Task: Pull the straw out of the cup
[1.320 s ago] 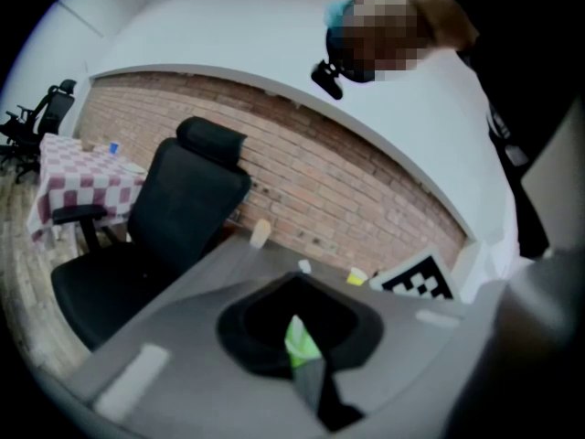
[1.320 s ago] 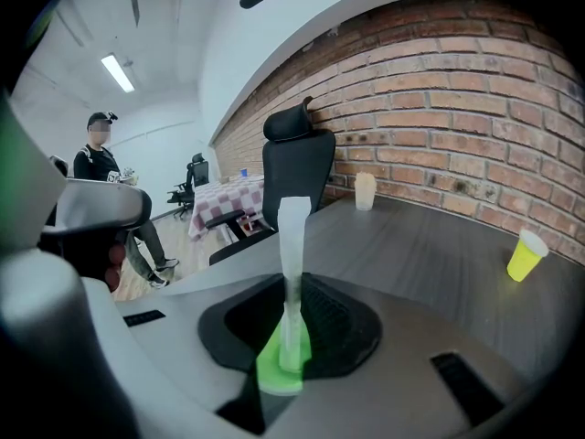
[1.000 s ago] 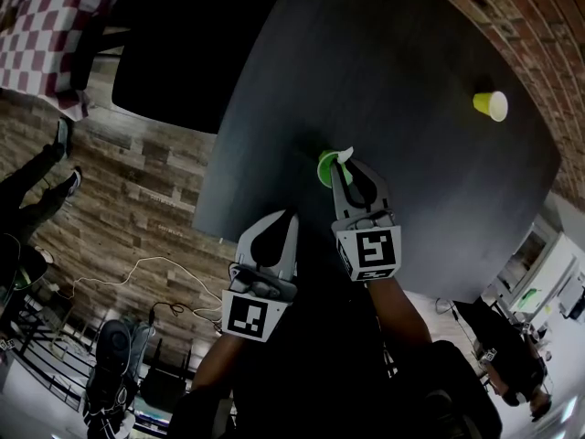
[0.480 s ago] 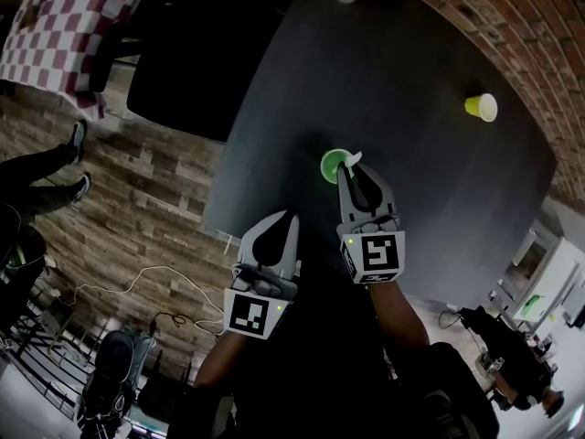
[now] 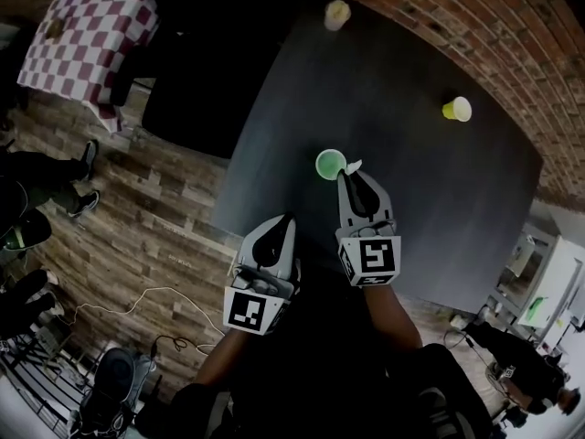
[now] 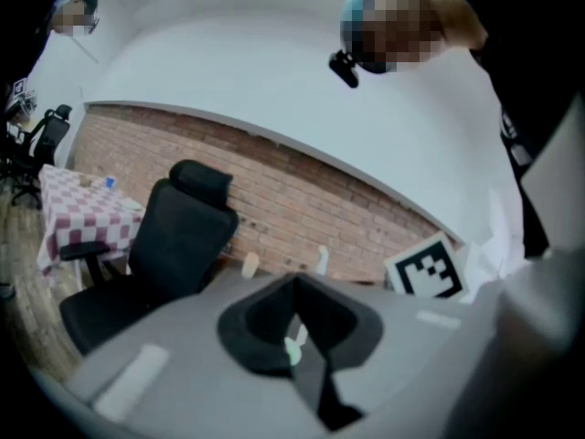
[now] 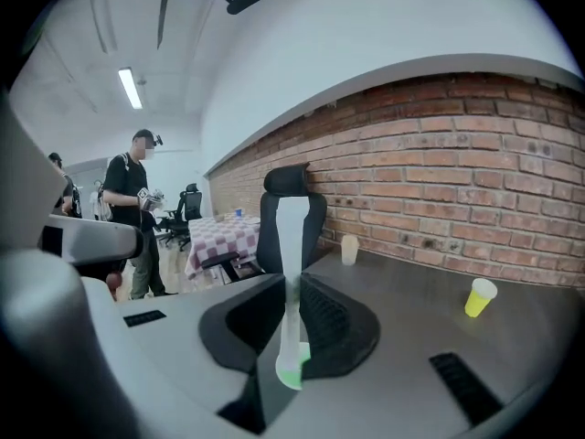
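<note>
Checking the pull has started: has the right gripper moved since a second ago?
Yes. The right gripper, shut on the straw, has drawn back from the green cup, toward the person.

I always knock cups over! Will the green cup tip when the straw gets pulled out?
Maybe. The green cup looks small and light, and nothing holds it down, so it could lift or tip. The straw looks thin, and the right gripper pinches it straight up, which probably helps.
</note>
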The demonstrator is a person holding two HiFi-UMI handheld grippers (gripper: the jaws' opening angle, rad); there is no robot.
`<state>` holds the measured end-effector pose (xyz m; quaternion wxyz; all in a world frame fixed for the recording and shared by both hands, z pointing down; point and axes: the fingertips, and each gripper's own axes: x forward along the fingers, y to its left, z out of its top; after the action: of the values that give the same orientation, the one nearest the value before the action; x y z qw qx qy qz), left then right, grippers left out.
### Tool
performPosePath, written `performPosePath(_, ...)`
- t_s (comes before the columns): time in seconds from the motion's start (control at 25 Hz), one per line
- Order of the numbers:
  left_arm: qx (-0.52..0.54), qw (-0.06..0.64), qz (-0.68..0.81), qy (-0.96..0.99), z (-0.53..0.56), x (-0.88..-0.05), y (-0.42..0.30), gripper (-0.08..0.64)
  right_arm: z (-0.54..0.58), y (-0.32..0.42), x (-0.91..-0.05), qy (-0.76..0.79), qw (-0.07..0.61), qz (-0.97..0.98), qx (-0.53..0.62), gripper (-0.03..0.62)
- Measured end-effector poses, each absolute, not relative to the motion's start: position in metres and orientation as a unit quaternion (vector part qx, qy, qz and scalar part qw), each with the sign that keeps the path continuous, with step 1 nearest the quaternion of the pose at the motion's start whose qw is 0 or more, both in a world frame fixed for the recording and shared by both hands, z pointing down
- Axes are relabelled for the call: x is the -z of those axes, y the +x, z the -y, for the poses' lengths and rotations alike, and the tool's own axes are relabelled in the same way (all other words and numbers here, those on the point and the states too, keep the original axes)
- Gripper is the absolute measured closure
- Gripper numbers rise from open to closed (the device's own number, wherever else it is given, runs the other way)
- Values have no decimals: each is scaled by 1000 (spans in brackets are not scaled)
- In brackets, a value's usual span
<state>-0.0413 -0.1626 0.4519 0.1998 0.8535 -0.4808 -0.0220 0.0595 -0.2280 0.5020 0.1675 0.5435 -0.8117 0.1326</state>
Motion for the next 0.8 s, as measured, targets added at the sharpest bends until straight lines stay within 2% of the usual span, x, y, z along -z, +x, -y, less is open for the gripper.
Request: performPosePath(0.8, 59, 112, 449, 885, 85, -372, -30, 555, 127, 70, -402, 569, 95, 814, -67, 546)
